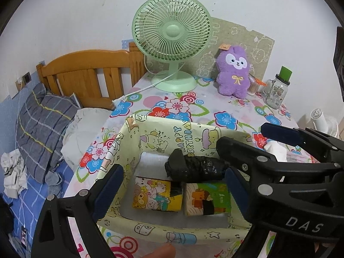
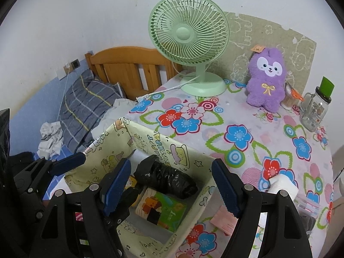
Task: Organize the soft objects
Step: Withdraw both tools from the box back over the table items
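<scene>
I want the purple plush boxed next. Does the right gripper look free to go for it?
Probably yes. The right gripper stands open and empty above the box, and the purple plush sits upright at the table's far side with bare tablecloth between; only the jar stands close beside it.

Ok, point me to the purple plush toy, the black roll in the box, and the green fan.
purple plush toy (image 2: 266, 86), right wrist view, on its belly.
black roll (image 1: 197, 167), left wrist view, on its middle.
green fan (image 2: 189, 30), right wrist view, on the grille's hub.
</scene>
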`<control>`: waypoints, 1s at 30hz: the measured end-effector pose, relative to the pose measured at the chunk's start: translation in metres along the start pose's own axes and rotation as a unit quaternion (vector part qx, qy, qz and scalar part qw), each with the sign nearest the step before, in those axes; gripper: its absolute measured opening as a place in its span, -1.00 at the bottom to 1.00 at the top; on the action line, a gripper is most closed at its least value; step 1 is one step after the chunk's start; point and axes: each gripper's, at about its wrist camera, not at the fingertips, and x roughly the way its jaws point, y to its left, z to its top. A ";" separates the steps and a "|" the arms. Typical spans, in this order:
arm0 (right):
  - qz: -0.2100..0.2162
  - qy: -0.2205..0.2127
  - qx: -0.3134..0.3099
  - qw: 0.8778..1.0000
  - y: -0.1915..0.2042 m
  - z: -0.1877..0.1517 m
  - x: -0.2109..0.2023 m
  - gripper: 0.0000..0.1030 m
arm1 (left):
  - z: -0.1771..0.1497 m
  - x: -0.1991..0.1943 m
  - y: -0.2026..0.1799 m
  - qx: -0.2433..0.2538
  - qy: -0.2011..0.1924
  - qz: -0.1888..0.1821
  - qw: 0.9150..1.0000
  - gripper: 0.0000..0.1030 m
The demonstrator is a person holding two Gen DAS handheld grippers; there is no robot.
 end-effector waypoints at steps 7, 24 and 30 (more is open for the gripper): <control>-0.001 -0.010 0.007 1.000 -0.008 -0.003 -0.014 0.56 | 0.000 -0.008 -0.012 0.006 -0.007 -0.002 1.000 0.87; -0.017 -0.025 0.030 0.999 -0.046 -0.021 -0.048 0.56 | -0.002 -0.021 -0.054 0.030 -0.013 -0.015 0.999 0.87; -0.021 -0.030 0.036 0.999 -0.057 -0.028 -0.060 0.56 | -0.003 -0.024 -0.071 0.044 -0.014 -0.017 0.999 0.87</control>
